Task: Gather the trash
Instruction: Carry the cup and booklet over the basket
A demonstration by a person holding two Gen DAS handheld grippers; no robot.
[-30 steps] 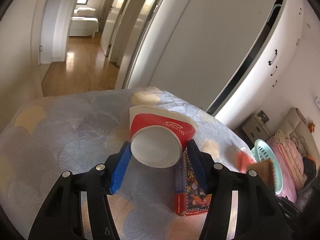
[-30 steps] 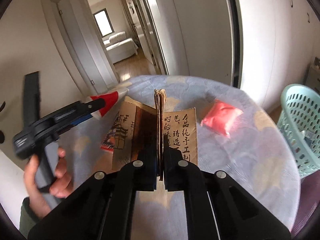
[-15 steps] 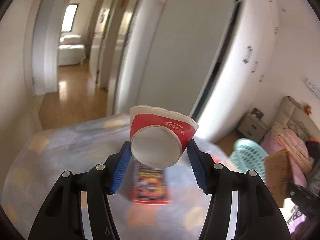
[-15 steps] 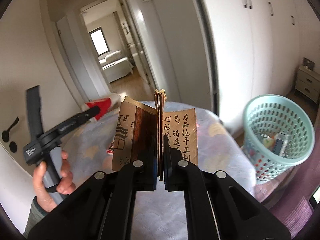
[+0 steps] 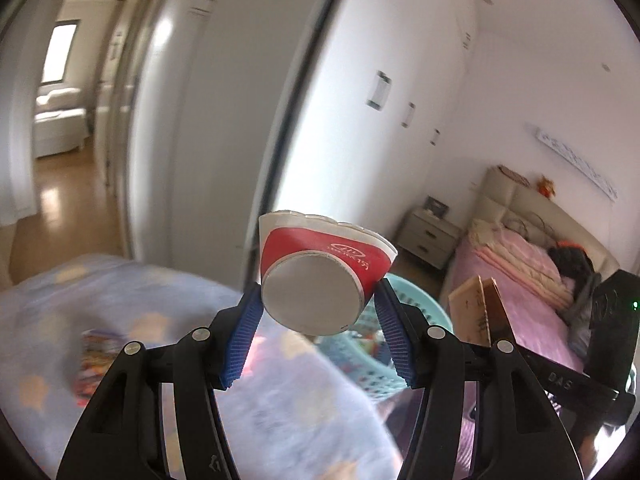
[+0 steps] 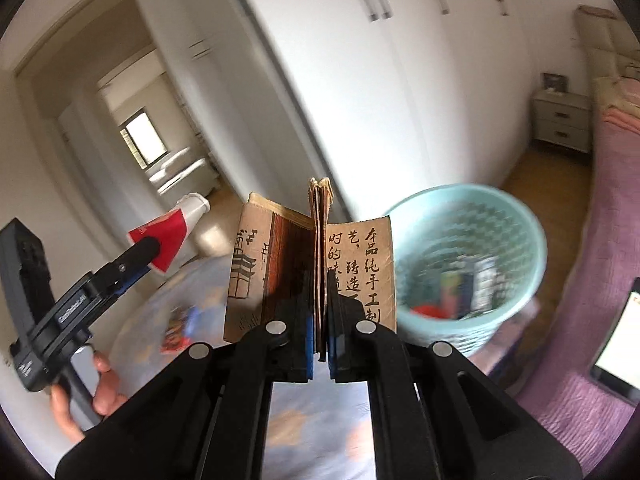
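Bed (image 5: 516,256) with pink cover at right in left view, dark clothes piled on it. White wardrobe (image 6: 400,60) along back wall, nightstand (image 6: 564,116) beside it near the bed. Doorway at left opens to another room with window. Table (image 5: 100,308) with pale blue patterned cloth below both grippers, blurred. Teal basket (image 6: 516,216) stands off the table edge on the floor side, mesh wall, open top; several items inside, blurred, one red, others boxy. In left view the basket (image 5: 424,316) shows partly behind the cup and right finger.

Left gripper (image 5: 316,316) clamped on a paper cup (image 5: 320,276), blue pads pressing its sides near the base; cup is red and white, lying sideways, base toward camera, rim squashed. Cup held in air above table edge, basket behind it. In right view the left gripper (image 6: 138,256) shows at left with the cup (image 6: 168,236), a hand (image 6: 92,396) on its handle.

Right gripper (image 6: 320,316) closed tight on a brown carton (image 6: 312,264), flattened, black Chinese characters, held upright in air with basket just beyond at right. Left view shows the carton (image 5: 476,308) at right edge.

Colourful packet (image 5: 96,360) lies on table at left, blurred. Phone (image 6: 618,344) with lit screen on purple cover at far right.
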